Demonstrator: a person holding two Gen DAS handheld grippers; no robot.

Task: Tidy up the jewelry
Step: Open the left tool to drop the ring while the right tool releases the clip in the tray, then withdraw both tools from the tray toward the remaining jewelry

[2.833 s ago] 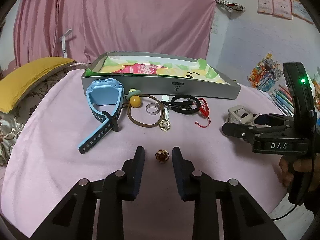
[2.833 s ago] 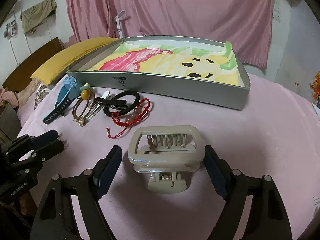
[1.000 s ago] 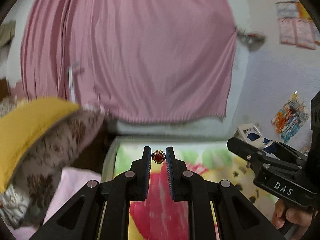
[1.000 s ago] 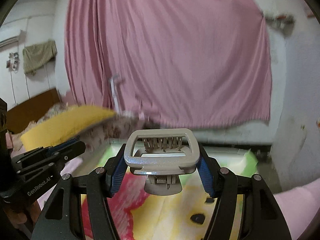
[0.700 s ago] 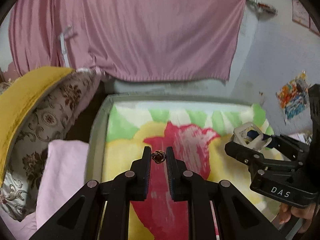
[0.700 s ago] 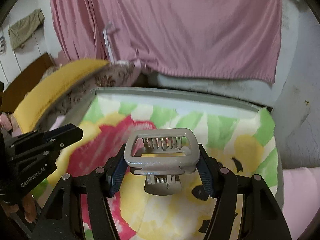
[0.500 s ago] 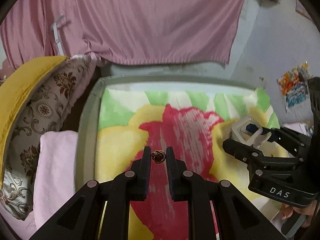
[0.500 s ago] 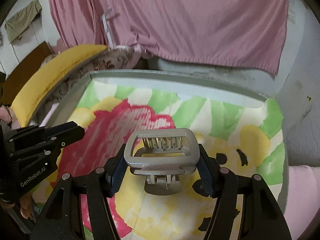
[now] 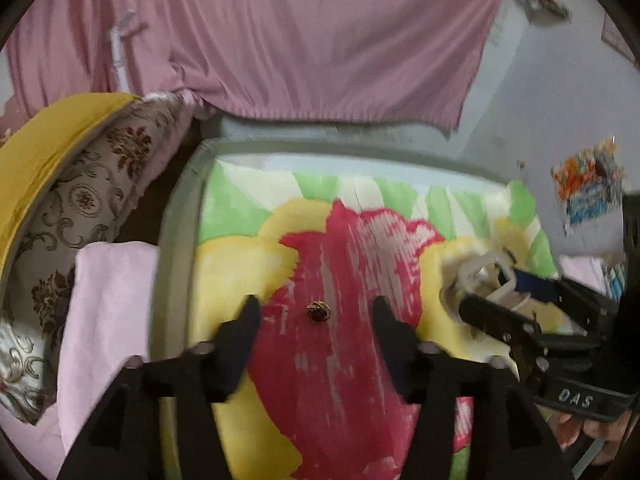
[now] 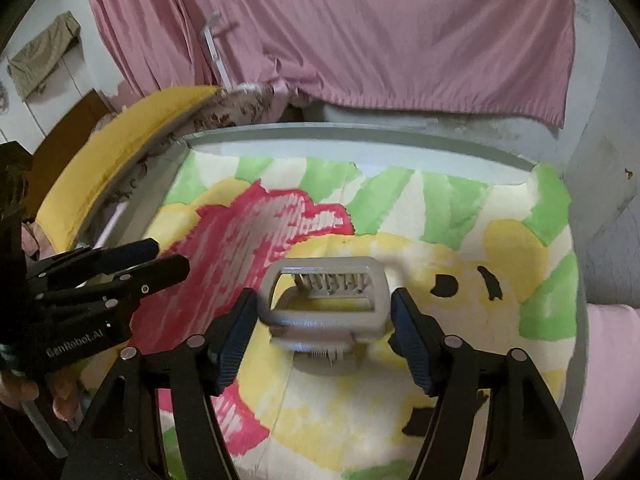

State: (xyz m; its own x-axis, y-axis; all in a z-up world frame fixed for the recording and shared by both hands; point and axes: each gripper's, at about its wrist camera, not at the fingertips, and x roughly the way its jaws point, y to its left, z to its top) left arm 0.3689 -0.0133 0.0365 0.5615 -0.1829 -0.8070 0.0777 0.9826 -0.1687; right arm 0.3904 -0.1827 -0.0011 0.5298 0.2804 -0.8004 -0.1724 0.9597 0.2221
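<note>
Left gripper (image 9: 316, 312), jaws wide: I log the ring (image 9: 318, 312) loose between them in the box (image 9: 176, 220). Right gripper (image 10: 322, 312) jaws bracket the hair claw (image 10: 324, 300); contact unclear. Other jewelry out of view.

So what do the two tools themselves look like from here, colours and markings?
Both are black linkage frames with silver rivets. The right tool has ribbed blue pads and white "DAS" lettering on its body; the left tool looks all dark in its own blurred view and carries white "GenRobot.AI" lettering. Bare fingers grip each handle; no sleeve shows.
</note>
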